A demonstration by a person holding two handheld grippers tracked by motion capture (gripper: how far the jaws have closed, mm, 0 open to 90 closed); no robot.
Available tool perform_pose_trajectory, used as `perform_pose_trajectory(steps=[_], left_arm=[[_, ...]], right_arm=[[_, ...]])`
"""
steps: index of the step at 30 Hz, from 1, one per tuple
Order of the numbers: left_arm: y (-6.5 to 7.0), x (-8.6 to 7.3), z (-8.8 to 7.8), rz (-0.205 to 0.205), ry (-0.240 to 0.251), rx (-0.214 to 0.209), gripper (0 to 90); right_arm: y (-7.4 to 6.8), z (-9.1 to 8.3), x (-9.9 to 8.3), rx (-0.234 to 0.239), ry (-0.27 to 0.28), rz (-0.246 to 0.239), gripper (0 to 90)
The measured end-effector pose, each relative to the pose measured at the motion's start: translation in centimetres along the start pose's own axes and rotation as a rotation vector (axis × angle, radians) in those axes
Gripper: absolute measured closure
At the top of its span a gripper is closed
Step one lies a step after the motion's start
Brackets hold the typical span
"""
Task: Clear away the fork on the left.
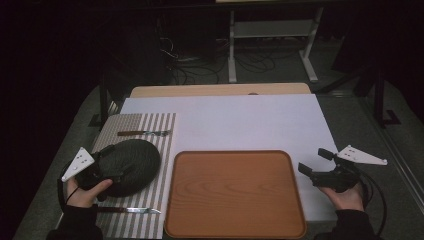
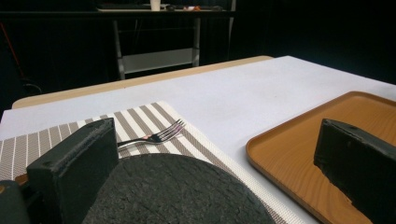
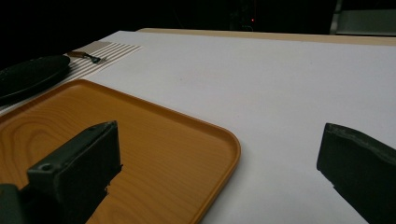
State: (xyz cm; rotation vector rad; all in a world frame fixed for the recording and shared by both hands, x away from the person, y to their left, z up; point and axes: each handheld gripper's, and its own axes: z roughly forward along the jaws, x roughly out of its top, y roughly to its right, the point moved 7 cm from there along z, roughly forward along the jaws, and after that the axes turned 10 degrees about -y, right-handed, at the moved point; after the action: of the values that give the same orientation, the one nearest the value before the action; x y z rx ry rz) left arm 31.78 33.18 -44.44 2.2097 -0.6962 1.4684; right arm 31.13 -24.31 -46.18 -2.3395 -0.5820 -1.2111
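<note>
Left gripper (image 1: pixel 102 167) being held low over dark round plate (image 1: pixel 131 165), jaws spread wide, nothing gripped. Right gripper (image 1: pixel 314 162) being held at table's right edge beside wooden tray (image 1: pixel 235 192), jaws parted, empty. Plate, fork (image 1: pixel 145 133) and knife (image 1: pixel 131 210) being carried by striped placemat (image 1: pixel 160 125). White table cover (image 1: pixel 250 120) being lit; room behind being left dark, cables being seen on floor.

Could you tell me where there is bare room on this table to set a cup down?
The white sheet beyond the wooden tray is bare, from the striped placemat to the right edge. The tray itself is empty too. The placemat is crowded: fork, dark plate, knife, with the left gripper over the plate. The right gripper hovers right of the tray.
</note>
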Motion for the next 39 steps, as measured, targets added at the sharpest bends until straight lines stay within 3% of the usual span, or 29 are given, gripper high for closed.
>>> perform_pose_trajectory(steps=[6, 8, 13, 25, 34, 37, 39], left_arm=[[-0.1, 0.1, 0.1, 0.001, -0.018, 0.014, 0.0], [0.3, 0.2, 0.2, 0.004, -0.022, -0.02, 0.0], [0.6, 0.7, 0.4, 0.022, -0.037, -0.054, 0.0], [0.2, 2.0, 0.8, 0.063, -0.088, -0.042, 3.3], [-1.4, 3.4, 1.3, 0.08, -0.144, -0.024, 5.2], [-1.9, 3.9, 1.1, 0.114, -0.178, -0.008, 7.0], [-2.1, 4.0, 1.0, 0.116, -0.181, -0.003, 7.0]], right_arm=[[0.0, 0.0, 0.1, -0.007, 0.007, 0.003, 0.0], [0.0, 0.1, 0.1, -0.008, 0.006, 0.003, 0.0], [0.0, 0.4, 0.1, -0.013, -0.006, -0.001, 0.0], [0.0, 0.5, -0.1, -0.018, -0.014, 0.004, 0.0], [0.0, 0.5, -0.1, -0.018, -0.014, 0.003, 0.0], [0.1, 0.5, -0.1, -0.018, -0.015, 0.004, 0.0], [0.1, 0.5, -0.1, -0.018, -0.016, 0.004, 0.0]])
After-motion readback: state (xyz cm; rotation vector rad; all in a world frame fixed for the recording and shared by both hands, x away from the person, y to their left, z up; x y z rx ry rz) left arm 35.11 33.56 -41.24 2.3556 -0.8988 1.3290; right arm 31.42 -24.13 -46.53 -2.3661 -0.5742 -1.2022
